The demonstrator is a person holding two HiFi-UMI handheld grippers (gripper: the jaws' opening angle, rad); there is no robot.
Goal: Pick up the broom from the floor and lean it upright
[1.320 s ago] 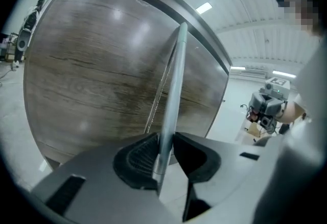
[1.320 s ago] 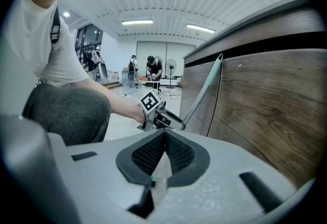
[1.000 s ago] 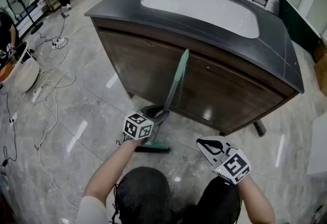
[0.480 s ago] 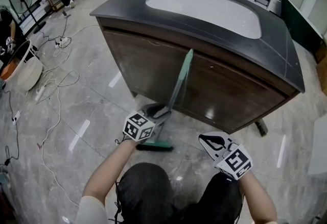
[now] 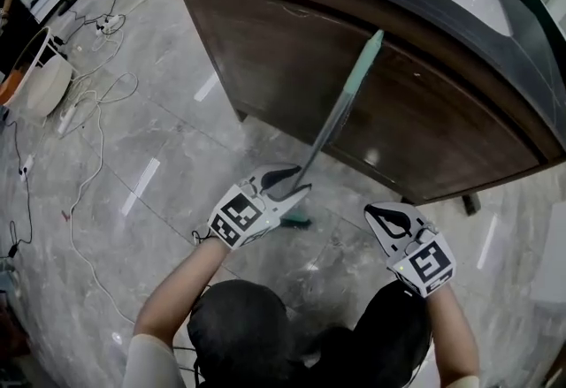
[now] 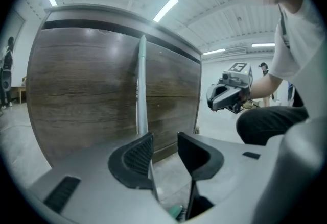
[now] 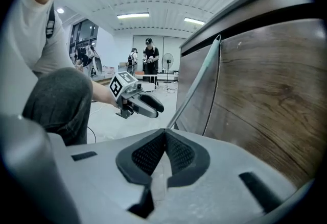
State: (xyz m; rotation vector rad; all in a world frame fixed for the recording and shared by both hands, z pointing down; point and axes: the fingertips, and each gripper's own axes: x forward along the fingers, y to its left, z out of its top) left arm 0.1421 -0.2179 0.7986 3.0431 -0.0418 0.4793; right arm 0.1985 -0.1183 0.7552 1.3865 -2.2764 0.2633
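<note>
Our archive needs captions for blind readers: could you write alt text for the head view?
A teal broom leans against a dark wooden cabinet, its head on the grey floor. The left gripper has just been opening, and its jaws stand apart around the broom's lower handle. The right gripper, shut and empty, hovers to the right.

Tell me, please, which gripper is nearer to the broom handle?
Left. The left gripper has the broom handle between its jaws, which have just been opening; the right gripper hangs apart to its right, shut.
</note>
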